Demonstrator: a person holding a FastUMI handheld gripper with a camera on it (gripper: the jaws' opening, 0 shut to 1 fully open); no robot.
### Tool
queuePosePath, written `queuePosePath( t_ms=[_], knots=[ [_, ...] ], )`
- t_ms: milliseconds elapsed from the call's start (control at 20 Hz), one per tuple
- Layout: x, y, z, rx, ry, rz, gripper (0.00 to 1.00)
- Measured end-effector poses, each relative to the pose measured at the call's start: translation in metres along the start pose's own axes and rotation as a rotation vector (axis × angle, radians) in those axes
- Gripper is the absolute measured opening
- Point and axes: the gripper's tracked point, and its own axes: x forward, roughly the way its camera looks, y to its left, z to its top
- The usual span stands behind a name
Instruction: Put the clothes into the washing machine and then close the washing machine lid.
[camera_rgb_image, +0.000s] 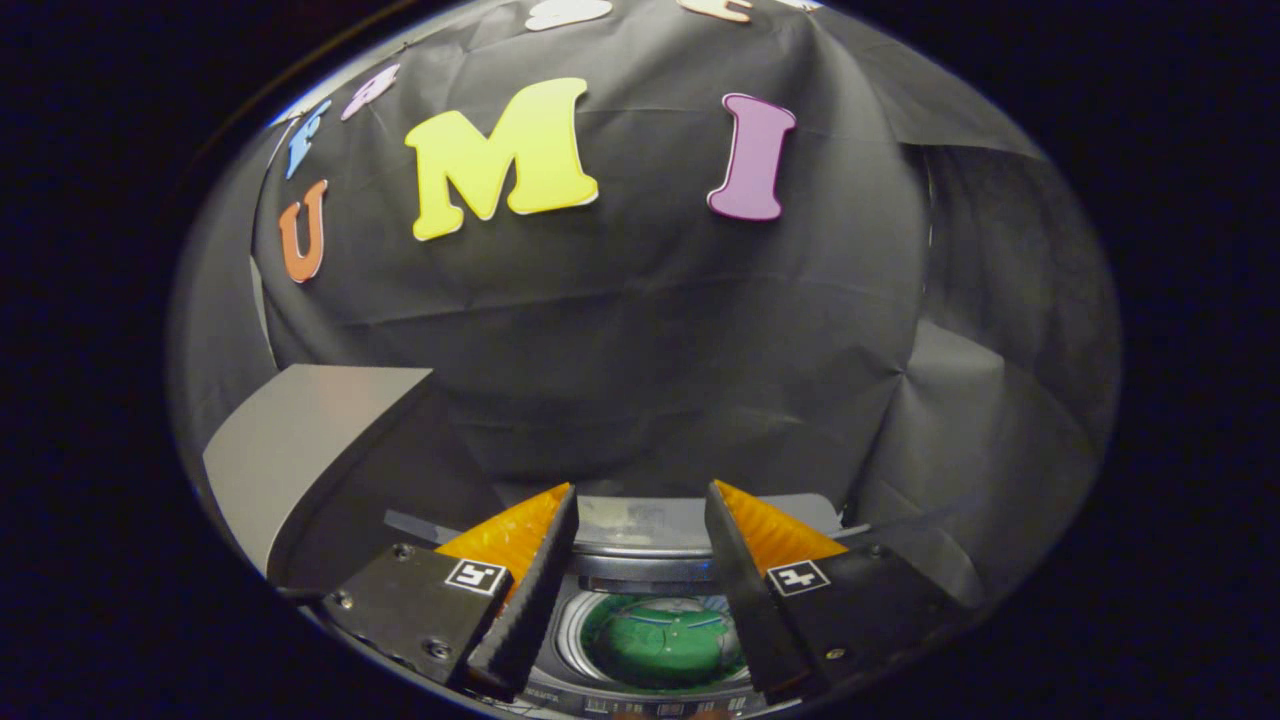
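The claw has ribbed fingers, screwed mounts and square markers.

The washer stood open below the tool's fingers, its grey lid raised at the left. Green cloth lay in the drum.

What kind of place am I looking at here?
Probably a staged laundry booth: a top-loading washing machine with something green in its drum, black cloth wall behind, and the open, empty gripper above it.

Dim booth, light from above, deep shadow low down, strong fisheye bending at edges, sharp centre
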Motion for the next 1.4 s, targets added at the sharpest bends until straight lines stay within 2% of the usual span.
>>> queuePosePath(
  t_ms=[250, 450, 650, 900, 1000, 1300, 1400],
  knots=[
    [-0.027, 0.000, -0.049, 0.027, 0.102, -0.035, 0.81],
    [-0.067, 0.015, -0.077, 0.016, 0.103, -0.027, 0.81],
    [-0.121, 0.029, -0.072, 0.004, 0.011, -0.003, 0.81],
    [-0.198, 0.043, -0.043, -0.008, -0.144, 0.045, 0.81],
    [-0.229, 0.038, -0.034, -0.014, -0.193, 0.054, 0.86],
    [-0.318, 0.014, -0.013, -0.046, -0.345, 0.084, 0.86],
    [-0.343, -0.001, -0.016, -0.074, -0.377, 0.086, 0.90]
  ],
)
